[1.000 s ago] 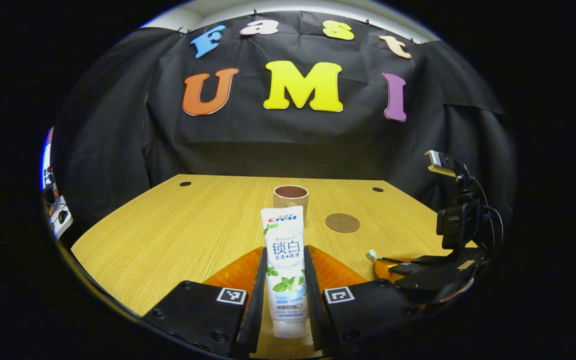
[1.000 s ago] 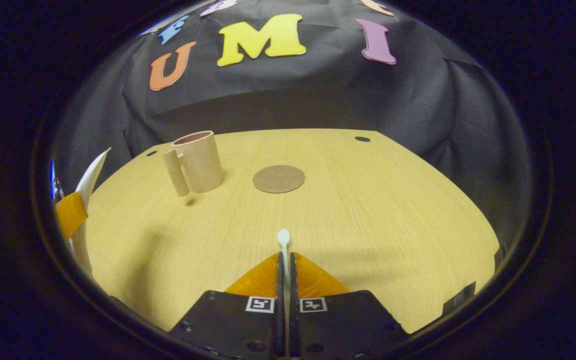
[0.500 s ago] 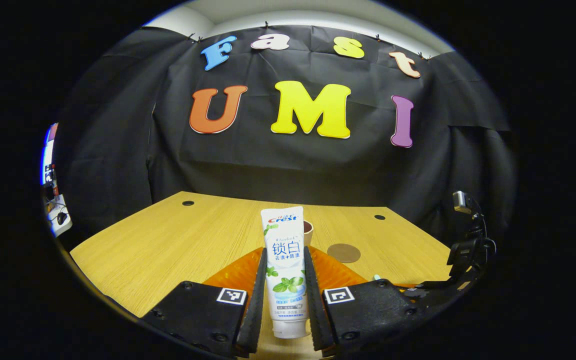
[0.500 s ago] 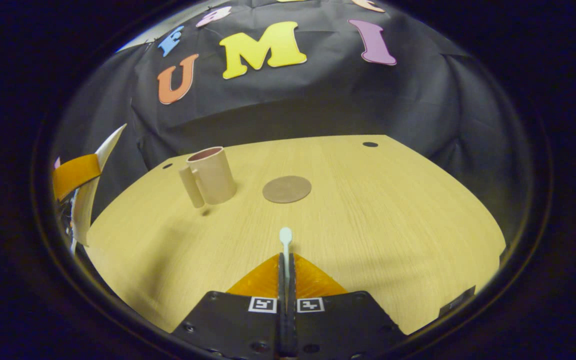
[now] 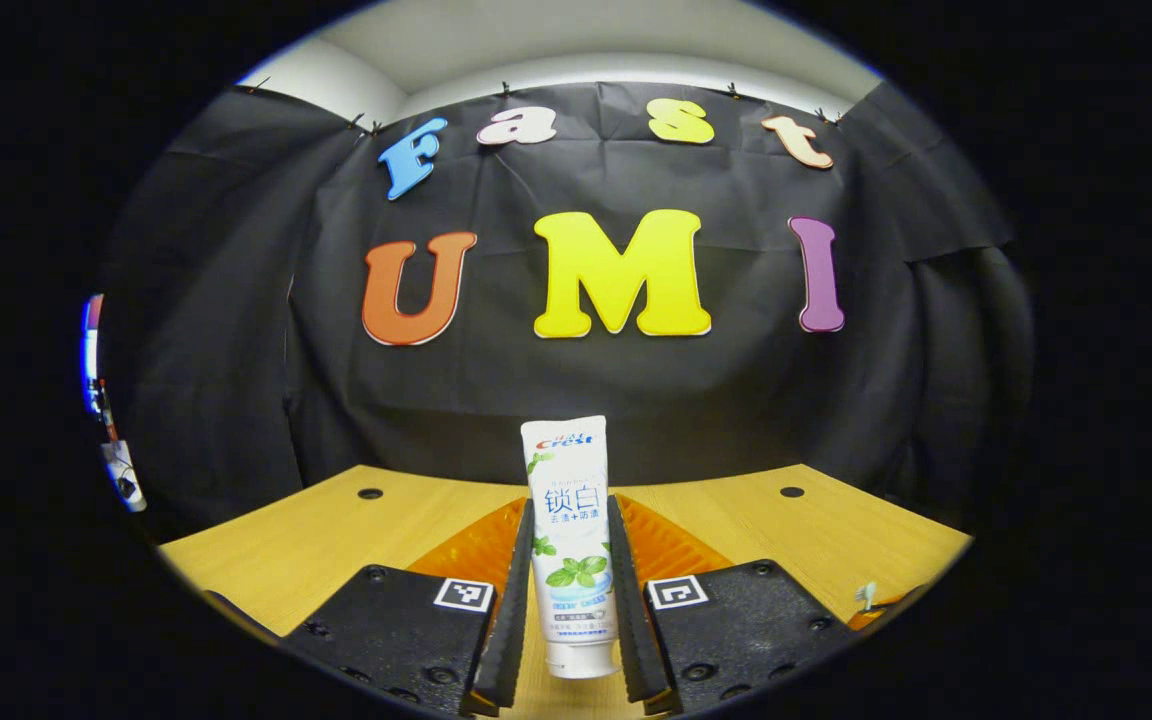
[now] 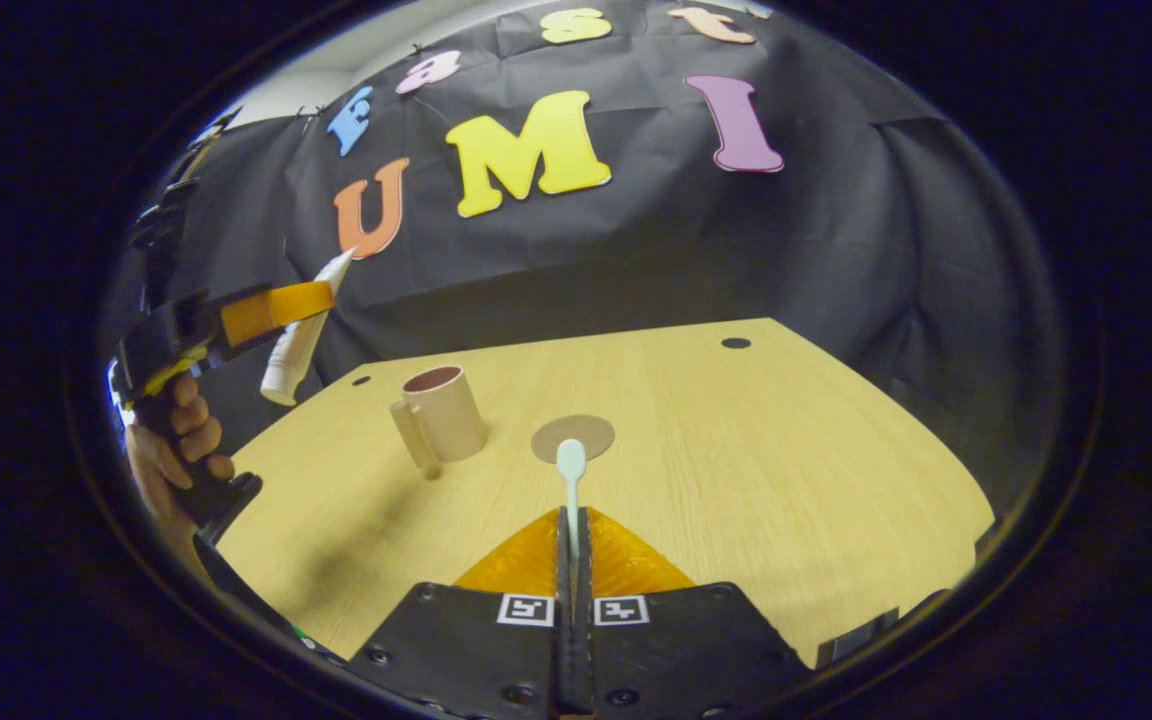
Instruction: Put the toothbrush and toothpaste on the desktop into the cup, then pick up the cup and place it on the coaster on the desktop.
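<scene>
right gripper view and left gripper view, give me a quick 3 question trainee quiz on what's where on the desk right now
1. Multiple choice: what is the left gripper shut on? A) the cup B) the toothpaste tube C) the coaster
2. True or false: the toothbrush already stands inside the cup.
3. Fill in: in the right gripper view, the round brown coaster lies on the desk to the ____ of the cup.

Key
1. B
2. False: the right gripper holds it above the desk, and the cup looks empty.
3. right
</scene>
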